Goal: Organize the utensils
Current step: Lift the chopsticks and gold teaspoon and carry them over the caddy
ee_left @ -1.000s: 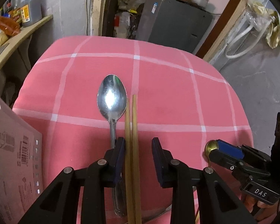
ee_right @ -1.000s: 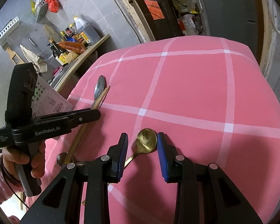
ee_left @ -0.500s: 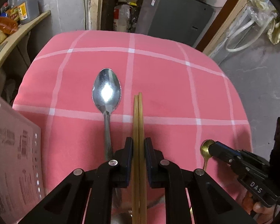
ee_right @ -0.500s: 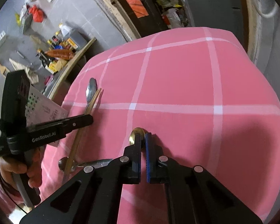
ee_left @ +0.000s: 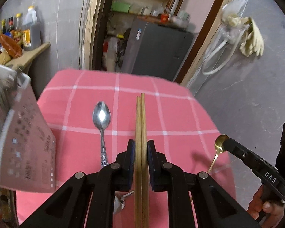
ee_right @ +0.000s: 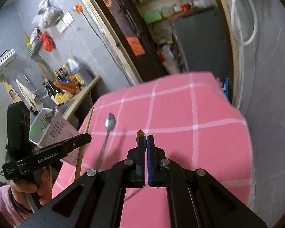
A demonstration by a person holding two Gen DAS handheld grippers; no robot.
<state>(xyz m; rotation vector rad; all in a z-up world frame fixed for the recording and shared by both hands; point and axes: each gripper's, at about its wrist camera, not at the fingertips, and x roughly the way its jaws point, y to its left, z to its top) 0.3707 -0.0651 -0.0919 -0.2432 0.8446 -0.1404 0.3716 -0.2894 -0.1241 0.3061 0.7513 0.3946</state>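
My left gripper (ee_left: 140, 148) is shut on a pair of wooden chopsticks (ee_left: 140, 125) and holds them above the pink checked tablecloth (ee_left: 172, 114). A silver spoon (ee_left: 101, 117) lies on the cloth to their left. My right gripper (ee_right: 146, 139) is shut on a small gold spoon (ee_right: 140, 134), lifted off the cloth; it also shows in the left wrist view (ee_left: 219, 146). In the right wrist view the chopsticks (ee_right: 85, 131) and the silver spoon (ee_right: 109, 125) lie to the left.
A perforated utensil holder (ee_left: 22, 142) stands at the table's left edge, also in the right wrist view (ee_right: 60, 131). A second silver utensil (ee_left: 120, 201) lies under my left gripper. A shelf with bottles (ee_left: 22, 38) is at far left, a grey cabinet (ee_left: 157, 51) behind the table.
Both grippers have closed, the left on the chopsticks and the right on the gold spoon, and have lifted them off the cloth. Both views have tilted upward.
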